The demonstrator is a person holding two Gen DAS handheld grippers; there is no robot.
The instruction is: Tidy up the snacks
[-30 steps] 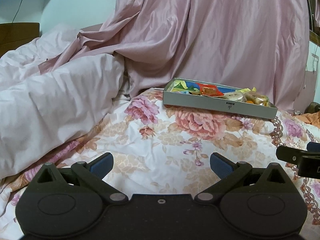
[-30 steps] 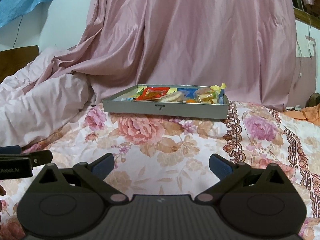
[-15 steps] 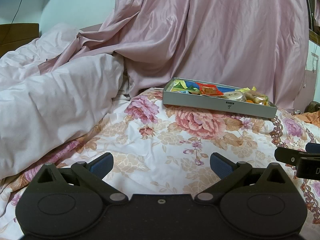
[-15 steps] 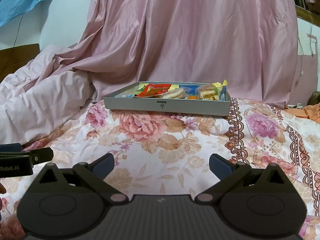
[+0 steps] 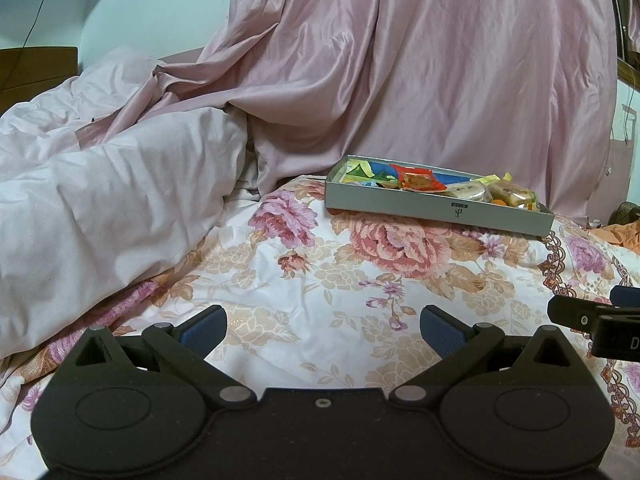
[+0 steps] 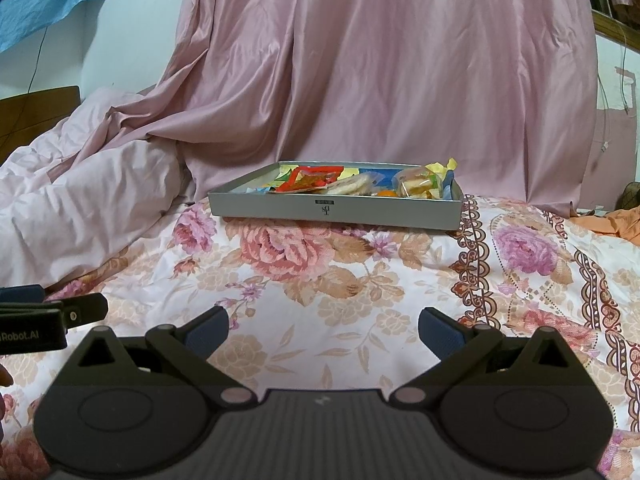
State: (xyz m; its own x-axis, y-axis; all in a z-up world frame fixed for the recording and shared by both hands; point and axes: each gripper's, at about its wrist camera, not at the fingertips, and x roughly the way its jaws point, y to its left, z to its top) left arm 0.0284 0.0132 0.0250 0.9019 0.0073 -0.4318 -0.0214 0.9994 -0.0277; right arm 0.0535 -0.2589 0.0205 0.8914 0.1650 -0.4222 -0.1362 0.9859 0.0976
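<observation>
A shallow grey tray [image 5: 424, 209] [image 6: 336, 212] sits on the floral bedsheet ahead of both grippers. It holds several wrapped snacks: a red packet [image 5: 418, 179] [image 6: 310, 178], a pale round cake [image 6: 352, 187], a clear-wrapped pastry [image 5: 514, 196] [image 6: 420, 186] and yellow and blue wrappers. My left gripper [image 5: 323, 328] is open and empty, low over the sheet, well short of the tray. My right gripper [image 6: 323, 328] is open and empty, also short of the tray. Each gripper's tip shows at the edge of the other's view.
A bunched pale pink duvet [image 5: 100, 200] lies to the left. A pink curtain [image 6: 380, 80] hangs behind the tray. Orange cloth [image 6: 612, 224] lies at the far right. A wooden headboard [image 5: 36, 72] stands at the far left.
Both grippers have drawn back and lowered slightly; the tray sits a little higher and farther in both views. Jaws stay open.
</observation>
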